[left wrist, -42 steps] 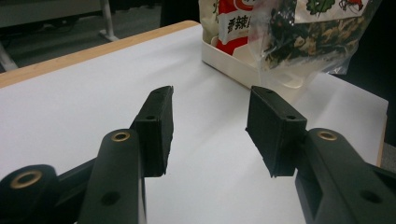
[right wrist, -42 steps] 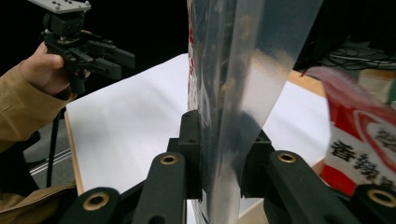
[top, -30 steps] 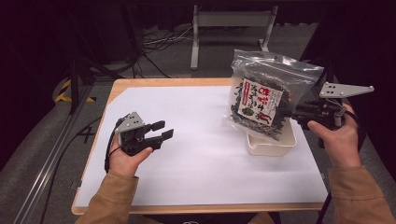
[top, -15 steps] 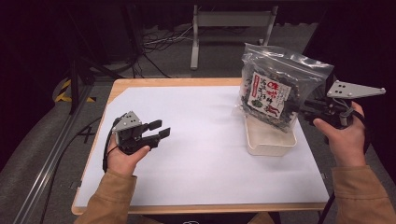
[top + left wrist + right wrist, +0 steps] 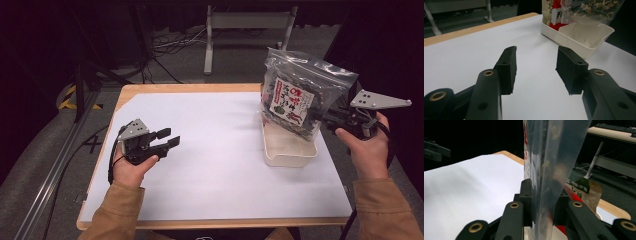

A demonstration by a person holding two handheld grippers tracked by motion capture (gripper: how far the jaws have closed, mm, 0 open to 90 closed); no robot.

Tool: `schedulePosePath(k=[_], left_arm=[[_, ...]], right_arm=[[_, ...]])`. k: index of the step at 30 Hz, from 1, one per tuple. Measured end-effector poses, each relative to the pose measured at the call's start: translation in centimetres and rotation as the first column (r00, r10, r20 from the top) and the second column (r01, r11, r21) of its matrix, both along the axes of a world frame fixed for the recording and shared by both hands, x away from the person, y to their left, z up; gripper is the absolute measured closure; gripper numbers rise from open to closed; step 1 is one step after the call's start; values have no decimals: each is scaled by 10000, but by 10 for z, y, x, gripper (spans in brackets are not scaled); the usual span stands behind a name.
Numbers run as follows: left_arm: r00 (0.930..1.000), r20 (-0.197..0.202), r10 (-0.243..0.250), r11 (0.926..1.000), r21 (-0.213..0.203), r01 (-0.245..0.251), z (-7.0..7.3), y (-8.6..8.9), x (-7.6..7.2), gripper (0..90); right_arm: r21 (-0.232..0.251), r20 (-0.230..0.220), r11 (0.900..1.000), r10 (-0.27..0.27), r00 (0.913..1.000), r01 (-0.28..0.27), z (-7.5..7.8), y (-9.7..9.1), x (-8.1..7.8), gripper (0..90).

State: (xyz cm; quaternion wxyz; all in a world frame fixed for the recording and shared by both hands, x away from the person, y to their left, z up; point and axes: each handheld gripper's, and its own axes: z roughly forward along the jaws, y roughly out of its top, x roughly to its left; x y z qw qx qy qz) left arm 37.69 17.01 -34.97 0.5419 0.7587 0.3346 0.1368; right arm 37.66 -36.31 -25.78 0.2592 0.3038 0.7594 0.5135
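A clear zip bag [image 5: 300, 95] of dark dried food with a red and white label hangs upright over the white plastic tub [image 5: 287, 147] at the table's right. My right gripper [image 5: 327, 118] is shut on the bag's right side; in the right gripper view the bag's edge [image 5: 546, 170] stands pinched between both black pads. My left gripper [image 5: 170, 140] rests low over the white table cover at the left, open, nothing between its jaws. In the left gripper view the left gripper [image 5: 536, 70] points at the tub [image 5: 576, 42] with the bag [image 5: 584, 10] above it.
A white sheet [image 5: 220, 150] covers the wooden table [image 5: 175, 89]. A metal stand [image 5: 245, 30] and cables lie on the floor behind the table. A metal rail [image 5: 55, 165] runs along the floor at the left.
The right hand has carried the bag a little to the right and turned it more upright above the tub. The left gripper has kept its place.
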Motion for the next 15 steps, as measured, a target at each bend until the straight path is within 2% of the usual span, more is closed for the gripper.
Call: schedulePosePath(k=[9, 15], left_arm=[[10000, -95, 19, 10000, -61, -19, -2, 0, 1, 506], [9999, -125, -1, 10000, -26, 0, -3, 1, 1, 502]], right_arm=[[81, -119, 9999, -138, 9998, 139, -13, -4, 4, 749], [-18, -384, 9996, -286, 9989, 286, -23, -4, 8, 748]])
